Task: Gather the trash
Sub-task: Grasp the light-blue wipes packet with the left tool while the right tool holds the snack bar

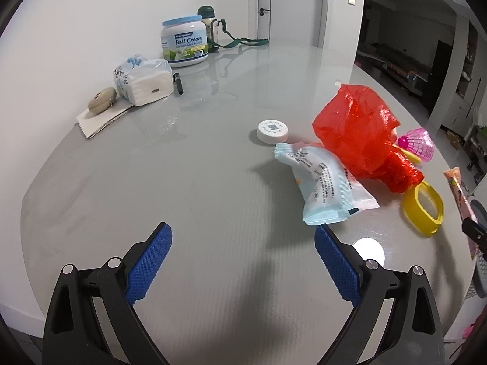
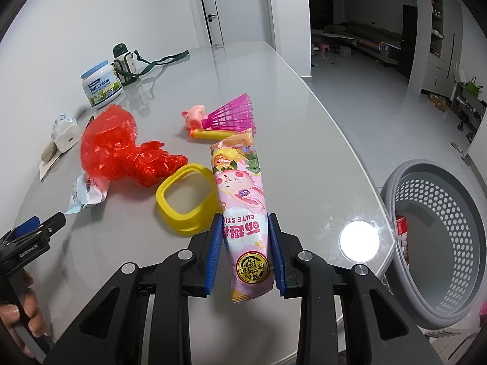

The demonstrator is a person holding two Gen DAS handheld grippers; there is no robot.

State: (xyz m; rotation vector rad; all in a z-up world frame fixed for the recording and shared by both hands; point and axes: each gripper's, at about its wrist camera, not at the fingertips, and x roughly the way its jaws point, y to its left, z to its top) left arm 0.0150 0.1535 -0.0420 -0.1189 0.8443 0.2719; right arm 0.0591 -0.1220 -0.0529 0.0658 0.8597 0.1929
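Nearest the camera, the right gripper (image 2: 245, 243) pinches a pink snack wrapper (image 2: 242, 200) lifted off the table (image 2: 304, 127), likely bound for the grey basket (image 2: 438, 243) at three o'clock. The left gripper (image 1: 243, 261) hovers spread wide, a pale blue wrapper (image 1: 322, 185) at two o'clock.

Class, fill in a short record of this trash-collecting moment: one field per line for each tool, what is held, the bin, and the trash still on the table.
left tool: open, empty, above bare table
right tool: shut on pink snack wrapper
bin: grey perforated basket beside the table edge, something red and white inside
trash still on table: red plastic bag, light blue wrapper
other items nearby: yellow ring, white cap, pink shuttlecock, pig toy
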